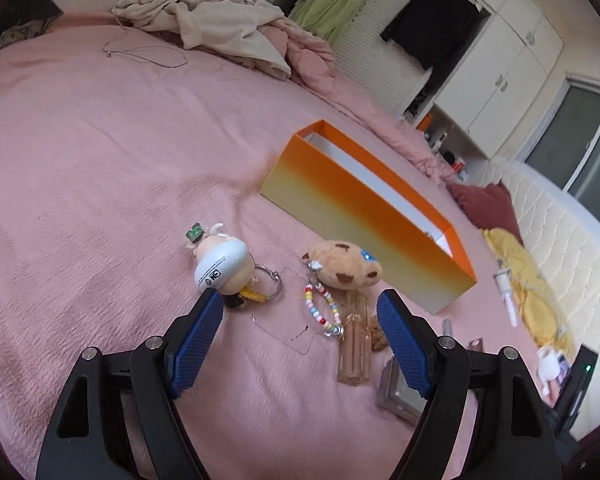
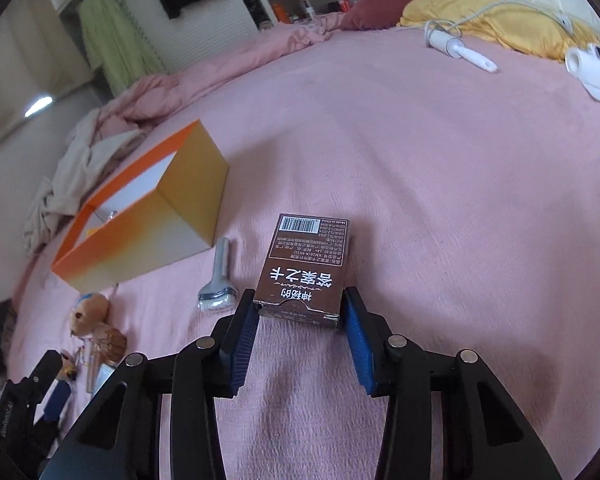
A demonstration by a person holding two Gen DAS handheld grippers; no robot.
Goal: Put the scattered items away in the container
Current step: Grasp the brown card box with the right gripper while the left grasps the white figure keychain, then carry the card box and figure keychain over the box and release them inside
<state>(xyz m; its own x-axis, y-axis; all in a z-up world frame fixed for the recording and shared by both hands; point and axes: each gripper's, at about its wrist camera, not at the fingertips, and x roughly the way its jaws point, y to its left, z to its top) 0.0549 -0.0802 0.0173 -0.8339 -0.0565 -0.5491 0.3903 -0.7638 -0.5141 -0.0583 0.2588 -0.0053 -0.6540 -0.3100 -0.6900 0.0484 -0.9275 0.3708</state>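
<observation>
Left tongs (image 1: 300, 304) are spread wide and grasp nothing; I have them hovering over the pink bed (image 1: 100, 160). By the left fingertip lies a white-and-tan figure keychain (image 1: 220, 260), apparently just touching it. Between the fingers lie a beaded strap (image 1: 320, 308) and a clear pink bottle (image 1: 354, 344), with a brown plush keychain (image 1: 344, 264) just beyond. A grey box (image 1: 398, 396) sits partly hidden behind the right finger.

Orange-to-yellow container (image 1: 364, 216) stands open on the bed beyond the plush. Inside I see a white lining and one small shiny item (image 2: 111, 214) near a corner; I cannot identify it.

Right tongs (image 2: 300, 308) are partly closed around the near end of a brown card box (image 2: 306, 268) lying flat on the bed; both blue pads (image 2: 244, 336) look in contact with its sides. A metal roller tool (image 2: 219, 280) lies between that box and the container.
</observation>
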